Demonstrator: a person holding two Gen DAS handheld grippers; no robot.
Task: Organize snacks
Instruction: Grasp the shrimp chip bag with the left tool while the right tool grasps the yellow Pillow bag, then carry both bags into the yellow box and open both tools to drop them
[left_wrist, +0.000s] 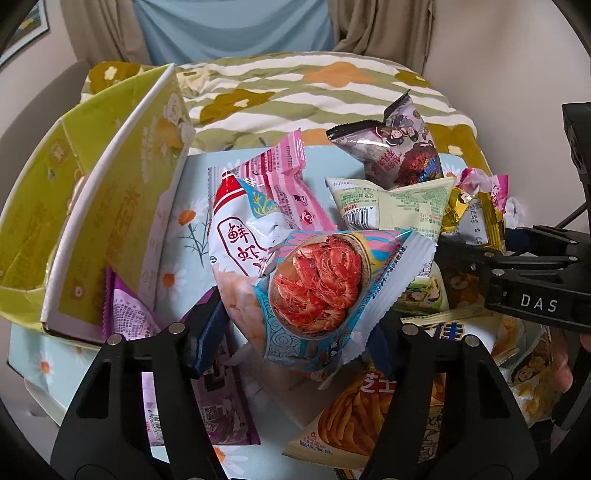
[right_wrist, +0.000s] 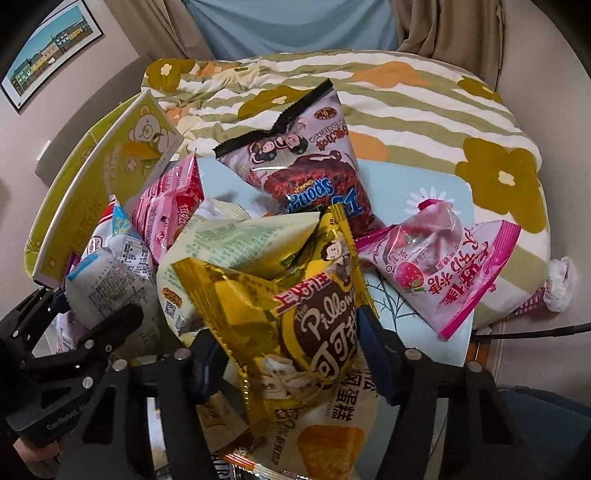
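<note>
Left hand-held gripper (left_wrist: 291, 339) clamped on shrimp chip bag (left_wrist: 314, 284), right of green box (left_wrist: 110, 206), likely bound for it. Right hand-held gripper (right_wrist: 291, 354) clamped on yellow cocoa bag (right_wrist: 295, 317), further right, atop snack pile.

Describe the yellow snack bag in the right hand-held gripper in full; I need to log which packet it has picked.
The yellow snack bag is a glossy foil pillow pack with crimped ends, printed with a brown oval reading "Pillow", white Chinese characters and a cartoon face. It looks puffed and unopened. It sits tilted, one corner up toward the left, raised over the heap. The right hand-held gripper is shut on it, blue pads pressing both sides. It overlaps a pale green packet behind and a cake packet below; contact is unclear.
</note>
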